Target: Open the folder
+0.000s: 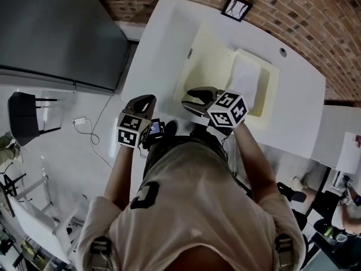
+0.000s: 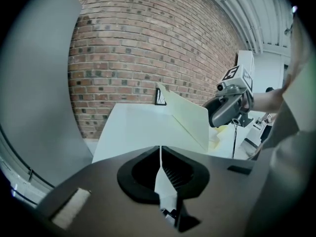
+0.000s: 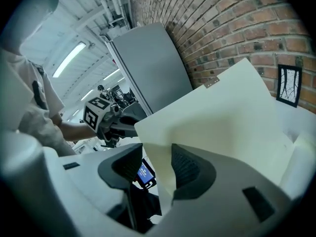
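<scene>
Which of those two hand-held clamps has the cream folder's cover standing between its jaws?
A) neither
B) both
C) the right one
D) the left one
C: the right gripper view shows the right gripper with its jaws apart and the raised cover of the folder standing between them. The left gripper is shut on nothing, short of the folder.

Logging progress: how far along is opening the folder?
Done: the folder's cover is lifted, tilted over the table, showing papers inside. In hand: its edge stands between the right gripper's parted jaws, unclamped. Remaining: lay the cover fully open; the left gripper is shut, idle.
</scene>
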Demonstrator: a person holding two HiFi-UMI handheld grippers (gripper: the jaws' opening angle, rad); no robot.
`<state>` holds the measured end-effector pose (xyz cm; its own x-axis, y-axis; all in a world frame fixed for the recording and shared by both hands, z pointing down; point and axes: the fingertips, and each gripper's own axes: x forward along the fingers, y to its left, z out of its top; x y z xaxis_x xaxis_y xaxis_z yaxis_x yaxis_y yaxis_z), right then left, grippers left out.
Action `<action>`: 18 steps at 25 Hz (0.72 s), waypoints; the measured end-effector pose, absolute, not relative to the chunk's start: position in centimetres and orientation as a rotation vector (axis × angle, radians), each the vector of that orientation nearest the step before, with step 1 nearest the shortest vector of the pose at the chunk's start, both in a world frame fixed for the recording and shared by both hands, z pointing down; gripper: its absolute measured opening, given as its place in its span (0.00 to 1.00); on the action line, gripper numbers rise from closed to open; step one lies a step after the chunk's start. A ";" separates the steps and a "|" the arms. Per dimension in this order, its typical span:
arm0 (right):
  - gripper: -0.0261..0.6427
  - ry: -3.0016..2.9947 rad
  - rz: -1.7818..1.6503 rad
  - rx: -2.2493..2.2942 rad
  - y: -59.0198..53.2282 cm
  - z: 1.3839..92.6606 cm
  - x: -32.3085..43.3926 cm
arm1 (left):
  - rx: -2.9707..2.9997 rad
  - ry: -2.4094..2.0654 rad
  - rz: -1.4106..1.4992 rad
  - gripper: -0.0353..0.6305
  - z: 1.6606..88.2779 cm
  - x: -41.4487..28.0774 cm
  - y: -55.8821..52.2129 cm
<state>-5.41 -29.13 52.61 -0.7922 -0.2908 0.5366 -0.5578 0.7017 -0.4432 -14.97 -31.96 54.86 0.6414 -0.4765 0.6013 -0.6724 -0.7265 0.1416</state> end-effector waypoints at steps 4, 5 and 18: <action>0.27 -2.447 0.858 0.683 -29.7 53.9 -6.0 | 2.494 -0.920 0.775 0.07 55.2 -16.1 -31.7; 0.27 -2.441 0.877 0.701 -29.9 54.2 -6.0 | 2.491 -0.922 0.774 0.07 55.2 -16.3 -31.7; 0.25 -2.214 0.910 0.962 -32.0 59.2 -3.3 | 2.469 -0.918 0.781 0.07 55.7 -17.4 -31.4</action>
